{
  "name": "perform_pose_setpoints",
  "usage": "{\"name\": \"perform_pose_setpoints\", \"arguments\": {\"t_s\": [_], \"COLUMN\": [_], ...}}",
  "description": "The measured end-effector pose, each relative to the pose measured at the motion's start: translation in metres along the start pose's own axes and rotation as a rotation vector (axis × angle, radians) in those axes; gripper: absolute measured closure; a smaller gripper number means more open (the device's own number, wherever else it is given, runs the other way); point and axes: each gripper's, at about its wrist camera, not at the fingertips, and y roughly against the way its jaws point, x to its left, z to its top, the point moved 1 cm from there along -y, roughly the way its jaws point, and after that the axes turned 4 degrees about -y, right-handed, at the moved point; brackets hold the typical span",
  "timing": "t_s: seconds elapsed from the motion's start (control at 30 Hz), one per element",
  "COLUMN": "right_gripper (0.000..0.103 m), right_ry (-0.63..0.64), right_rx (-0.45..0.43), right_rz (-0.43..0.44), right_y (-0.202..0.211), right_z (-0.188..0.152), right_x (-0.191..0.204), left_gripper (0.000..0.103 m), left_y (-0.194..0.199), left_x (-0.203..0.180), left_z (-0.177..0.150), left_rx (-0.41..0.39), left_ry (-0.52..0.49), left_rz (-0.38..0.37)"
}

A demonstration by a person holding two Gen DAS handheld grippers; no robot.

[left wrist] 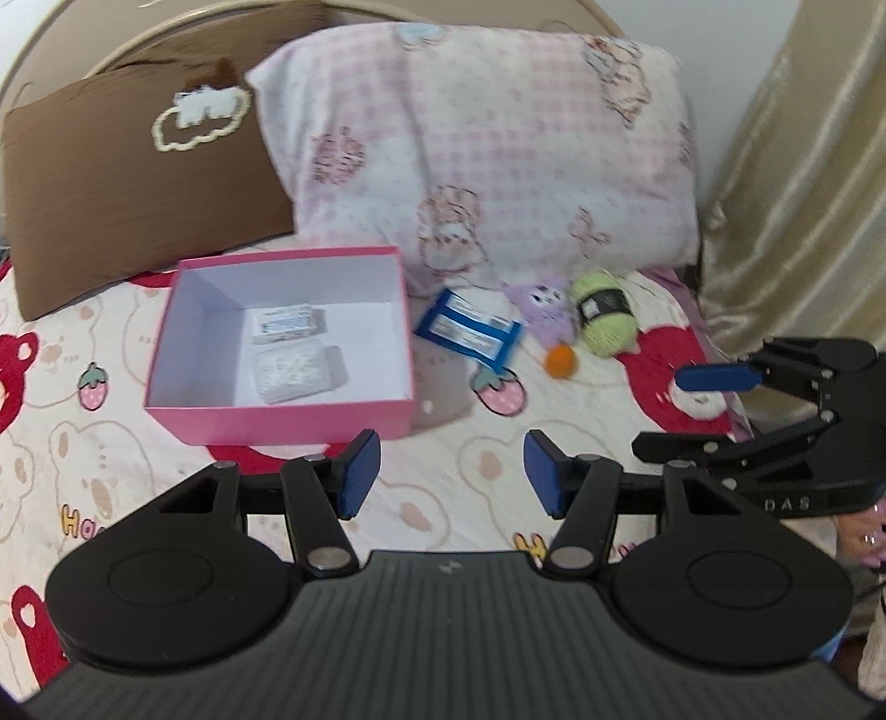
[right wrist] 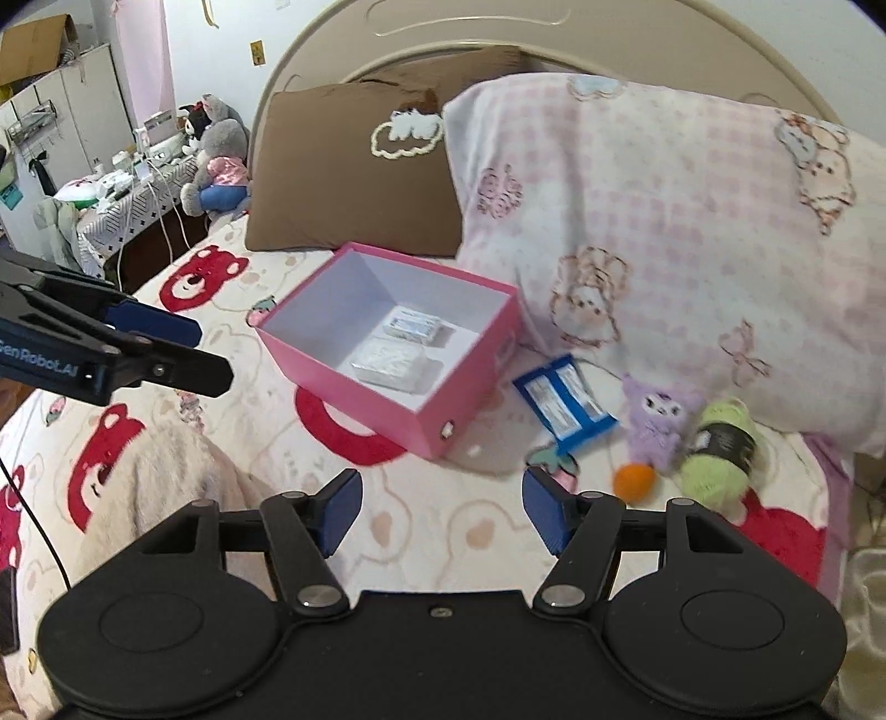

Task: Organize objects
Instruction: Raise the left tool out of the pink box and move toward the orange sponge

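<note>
The pink box (right wrist: pixel 437 387) sits on the bed, two packs inside. Beside it lie the blue pack (right wrist: pixel 565 400), plush (right wrist: pixel 653 423), ball (right wrist: pixel 633 481) and yarn (right wrist: pixel 717 448). Both grippers (left wrist: pixel 452 473) (right wrist: pixel 441 512) hover wide open, empty. The round ball might roll away if nudged.

Both feeds look evenly lit to me, soft indoor light with no hard glare. The pink box (left wrist: pixel 279 412) throws only a faint shadow onto the bedspread (left wrist: pixel 470 498) at its right, and its inner left wall sits in shade. Motion blur smears the far pink pillow (left wrist: pixel 487 144) and the small toys on the right. Fisheye bending curves the headboard (right wrist: pixel 498 33), and the corners go dark.
</note>
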Motion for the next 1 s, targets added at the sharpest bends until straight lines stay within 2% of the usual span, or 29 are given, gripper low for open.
{"name": "perform_pose_setpoints", "arguments": {"t_s": [0.23, 0.5, 0.6, 0.7, 0.77, 1.0], "right_gripper": [0.034, 0.033, 0.032, 0.031, 0.031, 0.028], "right_ry": [-0.013, 0.024, 0.034, 0.078, 0.110, 0.153], "right_rx": [-0.004, -0.015, -0.039, -0.079, -0.091, -0.137], "right_rz": [-0.010, -0.010, -0.004, -0.042, -0.049, -0.056], "right_y": [0.012, 0.005, -0.003, -0.017, -0.029, -0.070], "right_z": [-0.022, -0.040, -0.043, -0.046, -0.047, -0.043], "right_x": [-0.030, -0.054, -0.065, -0.073, -0.078, -0.095], "left_gripper": [0.046, 0.045, 0.045, 0.045, 0.045, 0.045], "left_y": [-0.011, -0.052, -0.071, -0.094, -0.105, -0.137], "left_x": [-0.035, -0.065, -0.076, -0.081, -0.081, -0.075], "left_z": [-0.001, 0.003, 0.008, 0.013, 0.017, 0.028], "left_rx": [0.024, 0.078, 0.055, 0.044, 0.026, -0.034], "left_ry": [-0.056, -0.080, -0.103, -0.104, -0.103, -0.096], "left_rz": [-0.054, -0.117, -0.123, -0.113, -0.095, -0.110]}}
